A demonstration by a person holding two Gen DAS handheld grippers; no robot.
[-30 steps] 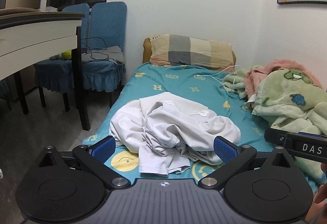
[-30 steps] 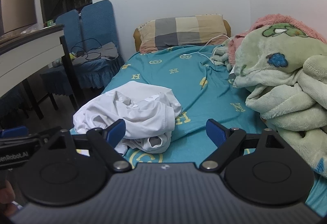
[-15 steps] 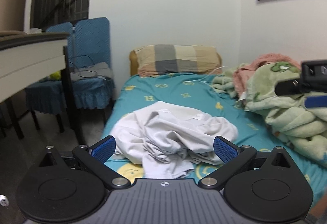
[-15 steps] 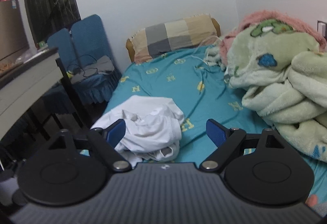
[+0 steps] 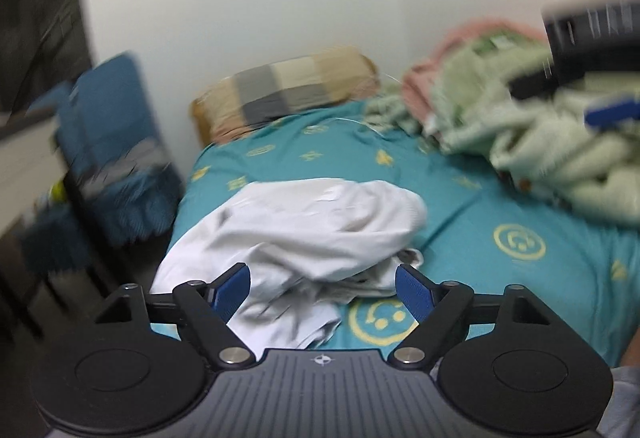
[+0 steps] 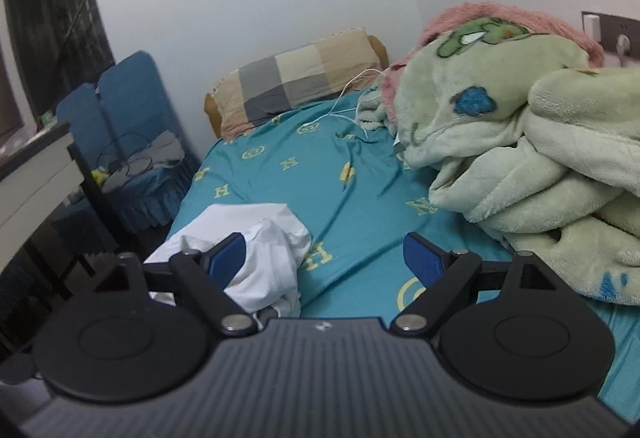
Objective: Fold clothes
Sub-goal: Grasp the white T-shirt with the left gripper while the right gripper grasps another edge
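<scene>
A crumpled white garment (image 5: pixel 304 230) lies in a heap on the teal bed sheet (image 5: pixel 500 198) near the bed's front left corner. It also shows in the right wrist view (image 6: pixel 268 254). My left gripper (image 5: pixel 322 288) is open and empty, held just in front of the heap. My right gripper (image 6: pixel 326 258) is open and empty, over the sheet to the right of the garment. The right gripper also shows blurred at the upper right of the left wrist view (image 5: pixel 592 54).
A checked pillow (image 6: pixel 304 82) lies at the head of the bed. A pile of green and pink blankets (image 6: pixel 520 142) fills the bed's right side. A white cable (image 6: pixel 348 102) runs across the sheet. Blue chairs (image 6: pixel 128 126) and a desk (image 6: pixel 32 174) stand left.
Both grippers have moved forward and tilted toward the bed. The garment now sits closer in both views. The left wrist view is motion-blurred.
</scene>
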